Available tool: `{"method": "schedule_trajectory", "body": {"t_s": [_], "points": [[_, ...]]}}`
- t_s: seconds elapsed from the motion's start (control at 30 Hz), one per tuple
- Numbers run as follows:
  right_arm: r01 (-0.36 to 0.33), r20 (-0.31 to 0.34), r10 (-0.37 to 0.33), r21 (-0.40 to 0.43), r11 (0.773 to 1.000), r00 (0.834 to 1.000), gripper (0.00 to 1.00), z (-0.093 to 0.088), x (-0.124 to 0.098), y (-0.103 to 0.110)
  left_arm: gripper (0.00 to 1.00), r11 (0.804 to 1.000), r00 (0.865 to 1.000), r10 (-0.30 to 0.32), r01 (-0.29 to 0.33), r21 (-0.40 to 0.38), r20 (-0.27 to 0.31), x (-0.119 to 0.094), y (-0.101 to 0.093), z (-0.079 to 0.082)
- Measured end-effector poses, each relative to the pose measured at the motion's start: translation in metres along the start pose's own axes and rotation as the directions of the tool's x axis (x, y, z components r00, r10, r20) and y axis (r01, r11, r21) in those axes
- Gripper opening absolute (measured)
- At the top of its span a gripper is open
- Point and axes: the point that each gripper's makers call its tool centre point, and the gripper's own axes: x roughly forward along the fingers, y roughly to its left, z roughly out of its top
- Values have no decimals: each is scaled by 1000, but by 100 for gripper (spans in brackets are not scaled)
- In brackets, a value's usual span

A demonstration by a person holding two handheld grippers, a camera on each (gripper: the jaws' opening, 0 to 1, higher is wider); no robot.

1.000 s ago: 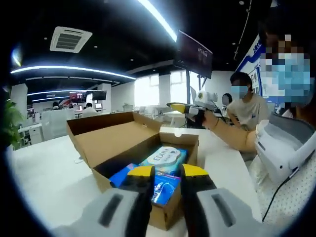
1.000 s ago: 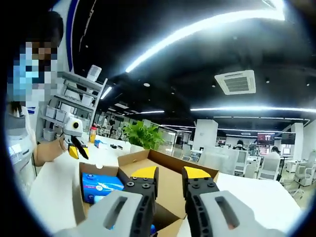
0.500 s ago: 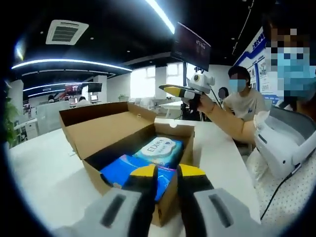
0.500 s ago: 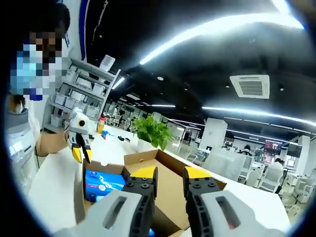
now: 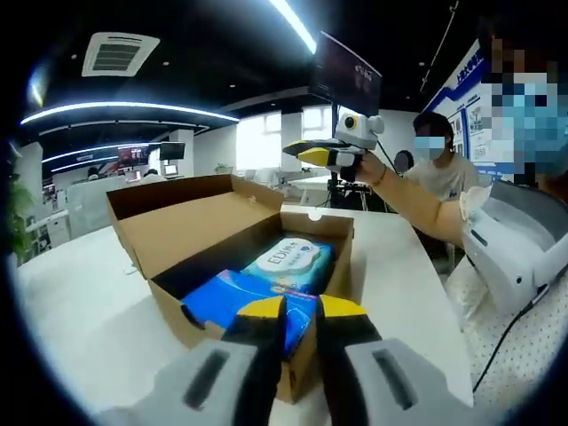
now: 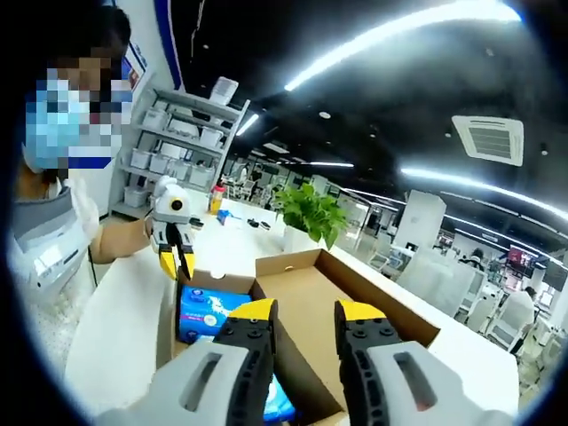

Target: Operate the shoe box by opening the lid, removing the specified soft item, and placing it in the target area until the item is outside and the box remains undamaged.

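Brown cardboard makes up the shoe box (image 5: 232,257), which sits open on a white table (image 5: 80,311) with its lid (image 5: 191,217) folded back on the side away from the person. Inside the box, in the left gripper view, lie a blue soft pack (image 5: 248,302) at the near end and a pale wet-wipes pack (image 5: 288,264) just behind it, touching it; both are still within the box walls. The left gripper (image 5: 300,309) hovers at the near end of the box, over the blue pack, its yellow-tipped jaws a narrow gap apart and clamped on nothing. The right gripper (image 6: 303,311) hangs above the box's open interior in its own view, jaws apart with a clear gap and empty; in the left gripper view it is raised above the far end of the box (image 5: 315,155), held in the person's hand (image 5: 364,169). A green potted plant (image 6: 311,213) stands on the table beyond the box lid.
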Motion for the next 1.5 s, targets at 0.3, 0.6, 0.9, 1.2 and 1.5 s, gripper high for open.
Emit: {"method": "schedule_trajectory", "body": {"t_s": [0.3,0.6,0.9,1.2,1.5], "points": [[-132,-101,127,-41,990,987,34,-9,10,22,11,1000,1000,6,-6,-2,6,1,0,0],[-170,-185,156,-59,984,970,41,-16,15,25,10,1000,1000,-1,1,0,11,2,-1,0],[-227,-295,196,-76,971,935,47,-31,25,35,10,1000,1000,-1,1,3,12,2,-2,0],[-344,-438,272,-91,935,856,50,-50,34,58,10,1000,1000,0,0,5,10,3,-3,-1],[-412,-531,316,-69,908,786,53,-63,40,69,10,1000,1000,1,-1,9,9,3,-2,-1]]}}
